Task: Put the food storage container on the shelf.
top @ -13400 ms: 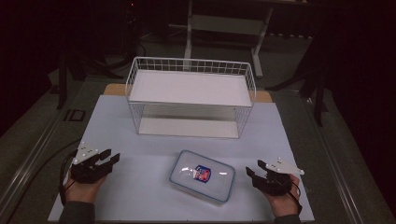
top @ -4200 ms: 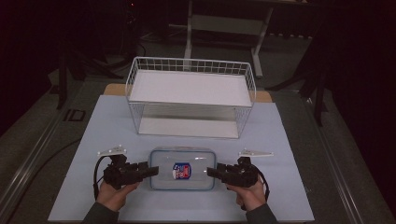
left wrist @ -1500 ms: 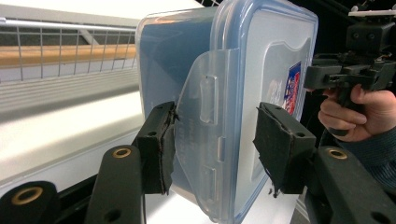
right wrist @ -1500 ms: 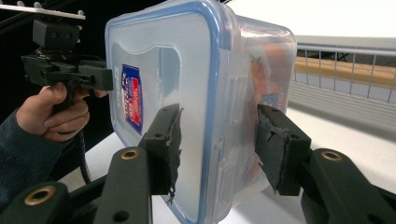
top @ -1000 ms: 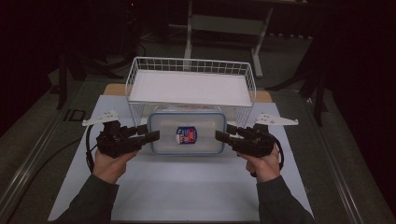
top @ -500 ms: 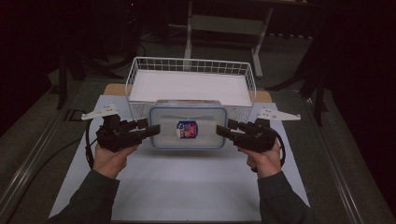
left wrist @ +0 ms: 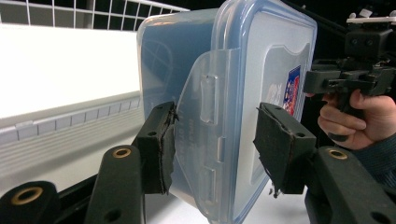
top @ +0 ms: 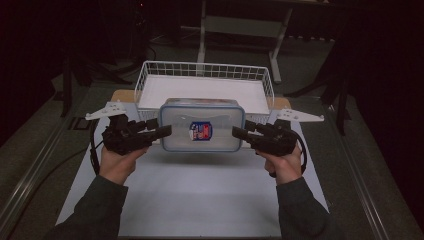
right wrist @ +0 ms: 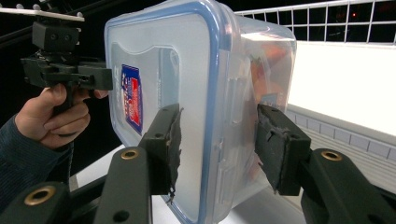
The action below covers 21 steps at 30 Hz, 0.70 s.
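the clear plastic food container [top: 202,125] with its blue-rimmed snap lid hangs in the air between the two hands, lifted off the white table mat [top: 200,195] and sitting just in front of the near wall of the white wire basket [top: 205,67], roughly level with its rim. the left gripper [top: 161,132] pinches the container's left end and the right gripper [top: 240,134] pinches its right end; neither can carry it alone. in the left gripper view the jaws straddle the side latch flap [left wrist: 210,140], one pad on the body side and one toward the lid, though a sliver of gap shows at the lid-side pad, so that grip looks lighter than it should be. in the right gripper view the jaws clamp across the blue lid rim [right wrist: 212,93] and the clear wall with something orange inside (contents too blurred to name). the step in hand looks like carrying the box over the wire wall and down into the basket. to do it well, both hands should rise and travel forward together at one pace, keeping the box level, clearing the top wire before lowering, and holding inward pressure steady; any spread between the hands would let it slip. release only once the base rests on the basket floor.
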Tool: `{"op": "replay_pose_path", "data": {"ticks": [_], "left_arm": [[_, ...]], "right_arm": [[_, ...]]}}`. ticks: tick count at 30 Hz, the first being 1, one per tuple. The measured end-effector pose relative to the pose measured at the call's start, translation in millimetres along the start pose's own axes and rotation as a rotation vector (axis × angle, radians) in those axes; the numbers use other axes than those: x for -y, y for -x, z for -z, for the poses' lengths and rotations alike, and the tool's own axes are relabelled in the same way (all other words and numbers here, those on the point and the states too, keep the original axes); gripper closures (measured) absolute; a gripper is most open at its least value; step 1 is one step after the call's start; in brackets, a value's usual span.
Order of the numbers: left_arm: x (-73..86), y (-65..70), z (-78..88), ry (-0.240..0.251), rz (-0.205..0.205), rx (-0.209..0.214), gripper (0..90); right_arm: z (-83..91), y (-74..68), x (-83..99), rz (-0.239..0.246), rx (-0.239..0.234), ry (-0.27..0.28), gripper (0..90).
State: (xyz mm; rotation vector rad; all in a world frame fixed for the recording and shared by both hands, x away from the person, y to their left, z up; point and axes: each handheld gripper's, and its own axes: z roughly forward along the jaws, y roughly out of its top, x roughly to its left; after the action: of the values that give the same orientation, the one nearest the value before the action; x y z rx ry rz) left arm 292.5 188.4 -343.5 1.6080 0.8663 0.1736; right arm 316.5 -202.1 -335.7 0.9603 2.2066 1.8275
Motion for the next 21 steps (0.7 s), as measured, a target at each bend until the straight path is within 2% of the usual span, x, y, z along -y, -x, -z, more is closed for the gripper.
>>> {"op": "replay_pose_path", "data": {"ticks": [8,21], "left_arm": [[-9.1,-1.7,-0.9,0.015,-0.014,0.002,49.0],[-21.7,-8.2,-3.9,0.038,-0.008,0.004,48.9]], "right_arm": [[0.0,1.5,-8.6,0.013,0.002,0.014,51.7],[-4.0,6.3,-22.8,0.025,0.004,0.032,51.8]]}}
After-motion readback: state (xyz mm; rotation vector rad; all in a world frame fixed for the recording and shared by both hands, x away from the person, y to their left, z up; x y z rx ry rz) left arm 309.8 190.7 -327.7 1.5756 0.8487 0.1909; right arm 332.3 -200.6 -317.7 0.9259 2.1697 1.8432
